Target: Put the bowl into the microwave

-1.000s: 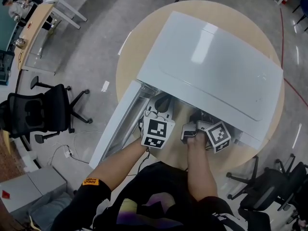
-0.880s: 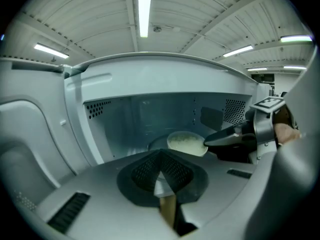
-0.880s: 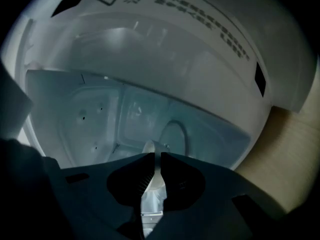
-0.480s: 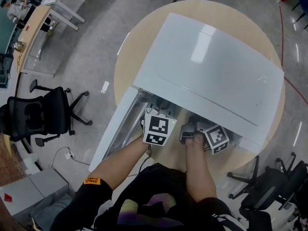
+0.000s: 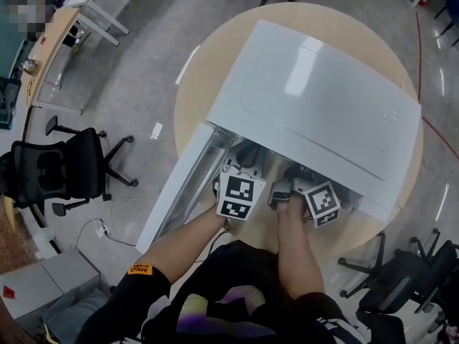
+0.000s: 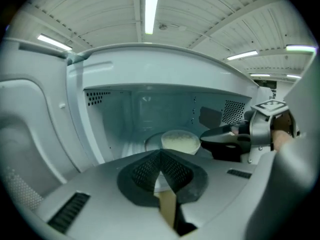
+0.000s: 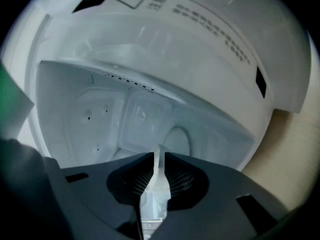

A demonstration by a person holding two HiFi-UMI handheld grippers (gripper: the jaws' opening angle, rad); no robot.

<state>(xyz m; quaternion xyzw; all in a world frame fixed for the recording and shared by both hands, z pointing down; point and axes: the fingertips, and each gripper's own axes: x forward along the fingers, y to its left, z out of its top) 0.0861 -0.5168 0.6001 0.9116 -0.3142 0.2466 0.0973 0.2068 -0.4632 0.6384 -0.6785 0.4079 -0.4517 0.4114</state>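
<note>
A grey office floor (image 5: pixel 136 63) with black swivel chairs (image 5: pixel 64 167) lies around a round wooden table (image 5: pixel 193 70), and the white microwave (image 5: pixel 323 99) stands on this table and covers most of it; its door (image 5: pixel 179 192) is swung wide open at the hinge side of the microwave; both grippers are at the mouth of the microwave; the bowl (image 6: pixel 180 141), pale and round, is already inside the microwave, about at the middle of the cavity floor, on or just above the glass turntable (image 6: pixel 151 143), I cannot tell which; the right gripper (image 7: pixel 158 161) reaches into the cavity at the side away from the door, and its jaws are clamped on the thin wall of the bowl, so the bowl lies straight ahead of it, toward the back wall of the microwave; the left gripper (image 6: pixel 161 159) has its jaws together on nothing and is just outside the mouth, on the door side, with the bowl ahead of it and deeper in; the bowl has no long axis to mind; the right hand is clearly the nearer one; in my judgement the placing is nearly done, and the next move asks the right jaws to part and come straight back out of the mouth; the cavity roof and side wall are close around this gripper, and the left gripper and the open door are the only other things near its way out
</note>
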